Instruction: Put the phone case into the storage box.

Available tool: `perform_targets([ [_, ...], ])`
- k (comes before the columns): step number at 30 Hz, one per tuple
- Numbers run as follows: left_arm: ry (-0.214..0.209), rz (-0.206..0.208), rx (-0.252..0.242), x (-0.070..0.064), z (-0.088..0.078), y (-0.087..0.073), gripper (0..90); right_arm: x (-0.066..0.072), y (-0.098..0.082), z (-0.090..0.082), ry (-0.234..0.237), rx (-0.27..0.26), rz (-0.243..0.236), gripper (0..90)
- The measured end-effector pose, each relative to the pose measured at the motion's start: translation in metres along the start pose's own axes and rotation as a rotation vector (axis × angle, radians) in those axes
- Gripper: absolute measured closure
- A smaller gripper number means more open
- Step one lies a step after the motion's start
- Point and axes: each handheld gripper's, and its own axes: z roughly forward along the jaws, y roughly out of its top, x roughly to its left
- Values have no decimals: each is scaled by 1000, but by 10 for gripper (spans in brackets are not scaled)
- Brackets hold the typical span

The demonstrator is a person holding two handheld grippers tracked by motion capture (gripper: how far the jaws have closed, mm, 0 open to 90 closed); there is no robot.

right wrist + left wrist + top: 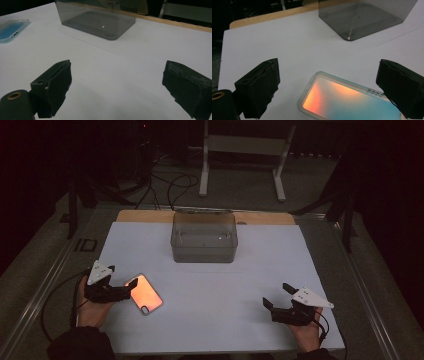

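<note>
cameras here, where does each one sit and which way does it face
High view: above the person's side, looking forward and down on the white table; both hands, left gripper, right gripper.
Left gripper view: behind its open jaws, over the phone case.
Right gripper view: behind its open jaws, over bare table.
All views share the grey box and phone case.

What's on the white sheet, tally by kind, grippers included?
Phone case: 1
Clear plastic container: 1
Two-jaw grippers: 2, left gripper and right gripper, both open
Total: 4
</note>
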Motion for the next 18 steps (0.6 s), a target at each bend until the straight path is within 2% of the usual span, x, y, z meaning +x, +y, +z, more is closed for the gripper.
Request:
perform_targets([
  [18, -14, -15, 67, 7, 16, 6, 60, 0, 0, 1, -5, 5, 4, 91],
])
